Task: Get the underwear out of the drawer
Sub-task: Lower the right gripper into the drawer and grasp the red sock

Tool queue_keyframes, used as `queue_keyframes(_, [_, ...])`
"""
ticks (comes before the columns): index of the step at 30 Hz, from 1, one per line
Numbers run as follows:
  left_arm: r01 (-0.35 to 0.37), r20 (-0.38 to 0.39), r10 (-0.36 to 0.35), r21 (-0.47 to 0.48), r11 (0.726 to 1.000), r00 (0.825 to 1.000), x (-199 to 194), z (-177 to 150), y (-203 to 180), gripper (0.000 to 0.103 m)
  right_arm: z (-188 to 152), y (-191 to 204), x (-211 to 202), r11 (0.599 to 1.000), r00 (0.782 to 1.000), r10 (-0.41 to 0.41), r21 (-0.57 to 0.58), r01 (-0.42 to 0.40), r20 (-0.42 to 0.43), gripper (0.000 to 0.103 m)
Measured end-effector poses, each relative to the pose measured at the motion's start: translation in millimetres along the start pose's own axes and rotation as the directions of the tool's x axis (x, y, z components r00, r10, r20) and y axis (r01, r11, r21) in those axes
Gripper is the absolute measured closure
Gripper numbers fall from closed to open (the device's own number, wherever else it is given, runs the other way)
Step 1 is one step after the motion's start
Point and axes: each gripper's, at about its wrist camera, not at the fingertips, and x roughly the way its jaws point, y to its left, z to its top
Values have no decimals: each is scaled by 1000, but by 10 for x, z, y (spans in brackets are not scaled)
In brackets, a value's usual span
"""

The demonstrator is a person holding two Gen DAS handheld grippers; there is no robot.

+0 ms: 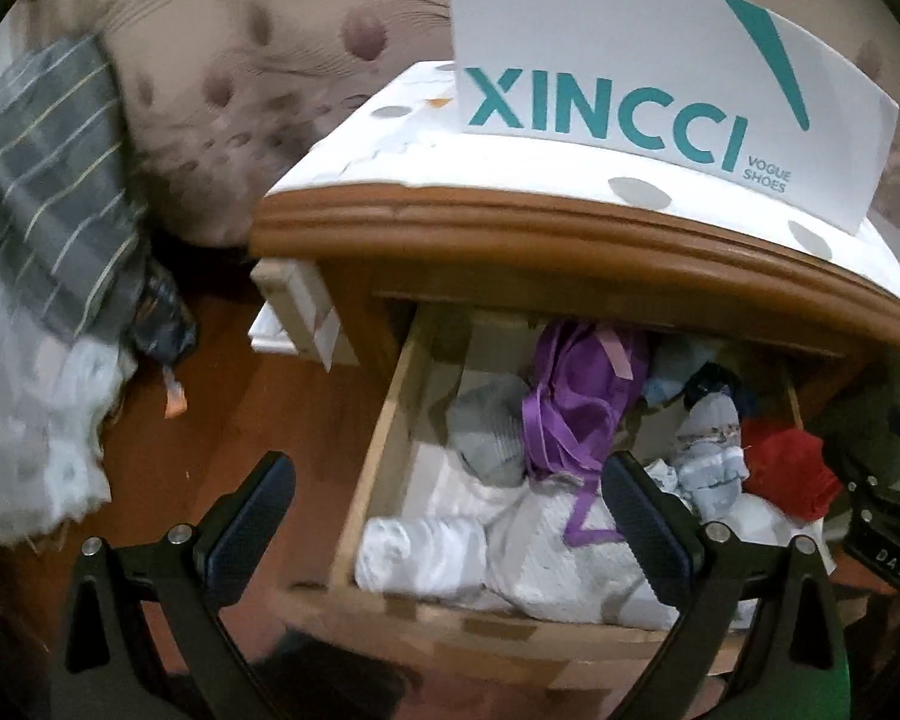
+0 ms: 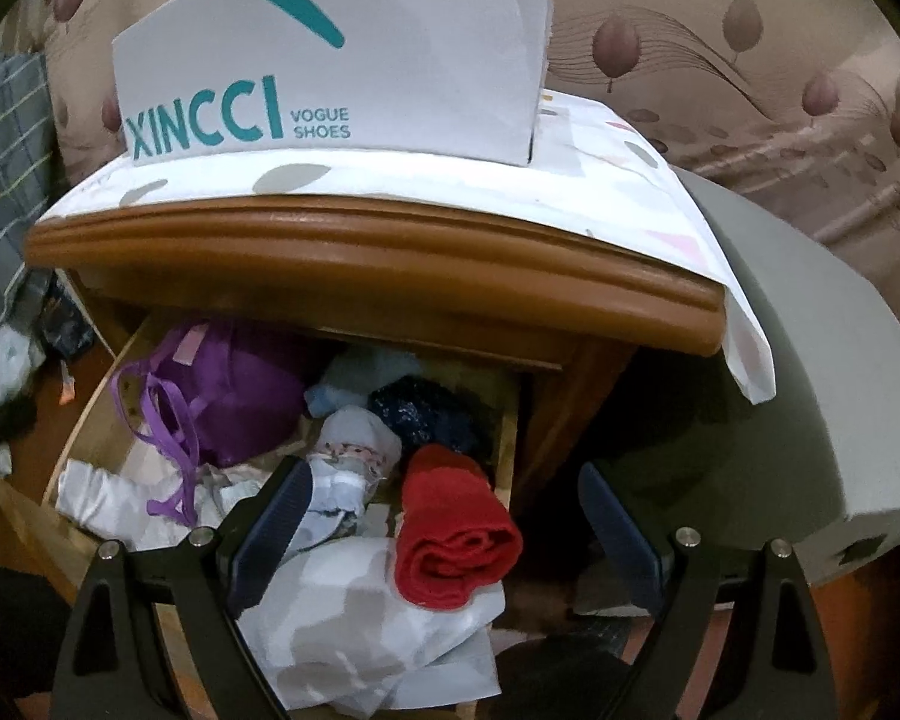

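The wooden drawer (image 1: 384, 420) of a nightstand stands pulled open and full of clothes. A purple bra-like garment (image 1: 576, 402) with straps lies in the middle; it also shows in the right wrist view (image 2: 240, 402). A red rolled piece (image 2: 456, 528) lies at the drawer's right side, also seen in the left wrist view (image 1: 786, 468). White pieces (image 1: 426, 552), a grey piece (image 1: 489, 426) and a light blue patterned piece (image 1: 711, 444) lie around them. My left gripper (image 1: 444, 516) is open above the drawer's front left. My right gripper (image 2: 444, 534) is open with the red roll between its fingers, not touching.
A white XINCCI shoe box (image 1: 660, 90) stands on the nightstand's cloth-covered top (image 2: 390, 180). A striped grey cloth (image 1: 54, 180) and a dark bag (image 1: 162, 318) lie left on the wood floor. A grey slab (image 2: 810, 390) is on the right of the nightstand.
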Motion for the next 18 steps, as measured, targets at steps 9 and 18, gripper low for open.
queue_keyframes(9, [25,-14,-24,49,998,1000,294,-38,116,1,-25,-127,185,999,994,40,-24,-43,-102,10])
queue_keyframes(18, [57,-35,-56,17,998,998,376,-26,159,1,-16,51,495,988,978,-11,-150,-21,-209,11])
